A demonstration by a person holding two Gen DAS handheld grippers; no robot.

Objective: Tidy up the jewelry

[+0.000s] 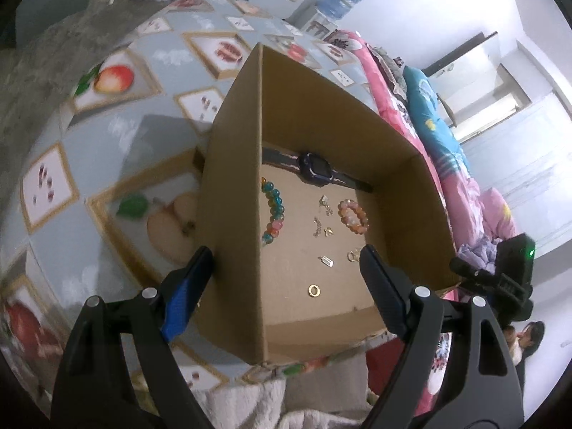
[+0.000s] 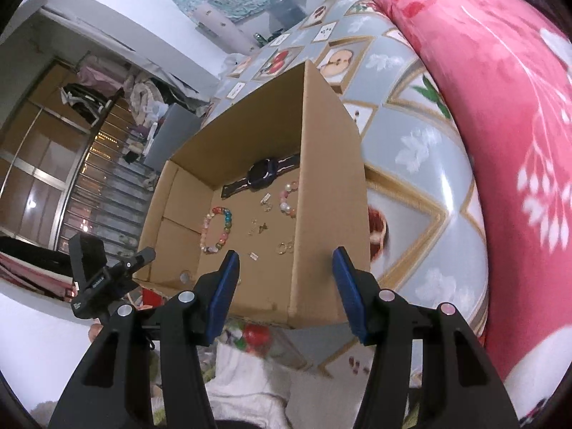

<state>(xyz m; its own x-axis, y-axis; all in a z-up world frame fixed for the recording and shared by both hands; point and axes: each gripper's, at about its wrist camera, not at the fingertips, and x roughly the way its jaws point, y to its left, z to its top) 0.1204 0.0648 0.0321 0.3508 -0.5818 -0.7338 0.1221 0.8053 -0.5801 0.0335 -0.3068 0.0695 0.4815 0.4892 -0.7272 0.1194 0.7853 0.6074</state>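
An open cardboard box (image 1: 232, 178) (image 2: 332, 193) stands on a fruit-patterned tablecloth. Inside lie a dark watch (image 1: 316, 168) (image 2: 262, 173), a multicoloured bead bracelet (image 1: 273, 211) (image 2: 216, 230), a pink bead bracelet (image 1: 353, 216) (image 2: 287, 200), a gold ring (image 1: 314, 290) and several small earrings (image 1: 323, 227) (image 2: 259, 228). My left gripper (image 1: 286, 261) is open and empty, straddling the box's near left wall. My right gripper (image 2: 286, 264) is open and empty, straddling the box's near right wall.
The tablecloth (image 1: 107, 164) (image 2: 422, 164) covers the table around the box. A pink quilt (image 2: 500, 107) (image 1: 464, 186) lies on the bed beside it. The other gripper's body (image 1: 500, 279) (image 2: 96, 279) shows at the box's far side. White cloth (image 2: 250, 379) lies at the near edge.
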